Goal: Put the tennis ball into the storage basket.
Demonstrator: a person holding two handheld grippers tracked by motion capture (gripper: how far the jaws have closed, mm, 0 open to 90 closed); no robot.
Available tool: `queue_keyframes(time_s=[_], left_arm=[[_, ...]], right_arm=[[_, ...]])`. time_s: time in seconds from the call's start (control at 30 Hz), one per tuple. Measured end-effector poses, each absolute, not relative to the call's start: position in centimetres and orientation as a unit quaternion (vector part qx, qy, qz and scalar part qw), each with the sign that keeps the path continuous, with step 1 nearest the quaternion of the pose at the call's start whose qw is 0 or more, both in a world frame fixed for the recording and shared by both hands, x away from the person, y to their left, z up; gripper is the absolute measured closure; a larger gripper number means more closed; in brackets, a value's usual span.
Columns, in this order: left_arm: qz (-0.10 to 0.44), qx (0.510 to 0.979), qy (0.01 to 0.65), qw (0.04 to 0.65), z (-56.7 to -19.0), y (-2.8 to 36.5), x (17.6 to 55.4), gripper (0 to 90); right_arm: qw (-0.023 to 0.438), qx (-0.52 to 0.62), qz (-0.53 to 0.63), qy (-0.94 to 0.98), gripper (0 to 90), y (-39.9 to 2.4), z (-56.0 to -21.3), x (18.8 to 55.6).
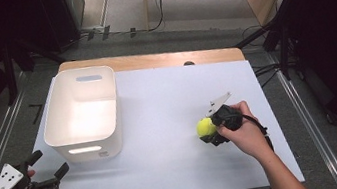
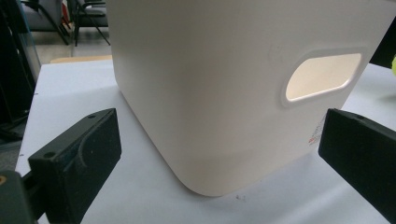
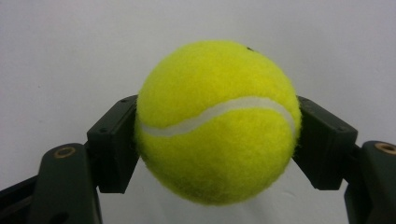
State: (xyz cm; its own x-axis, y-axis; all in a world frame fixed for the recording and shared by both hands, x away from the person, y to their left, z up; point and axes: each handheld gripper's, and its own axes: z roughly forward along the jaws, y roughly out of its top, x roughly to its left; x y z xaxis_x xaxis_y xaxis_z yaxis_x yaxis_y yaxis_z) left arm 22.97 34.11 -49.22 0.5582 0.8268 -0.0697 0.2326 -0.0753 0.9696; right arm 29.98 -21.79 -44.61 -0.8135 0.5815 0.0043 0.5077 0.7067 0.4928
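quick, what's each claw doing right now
Left claw: open, holding nothing, pointed at the white bin.
Right claw: closed on the tennis ball.

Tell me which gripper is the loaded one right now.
The right gripper: its jaws are clamped on opposite sides of the yellow tennis ball. The left gripper is open with nothing between its jaws, pointed at the white bin.

Yellow tennis ball [image 3: 217,123] clamped between jaws.
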Motion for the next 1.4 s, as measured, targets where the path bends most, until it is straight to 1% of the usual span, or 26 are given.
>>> queue_keyframes(time_s=[0.77,1.4], left_arm=[[0.265,0.684,0.387,0.558,-49.2,34.1,23.0,0.0],[0.266,0.682,0.388,0.560,-49.3,34.2,23.0,0.0]], right_arm=[[0.075,0.262,0.255,0.928,23.1,-18.3,-41.7,31.7],[0.070,0.243,0.259,0.932,23.1,-15.6,-40.2,32.5]])
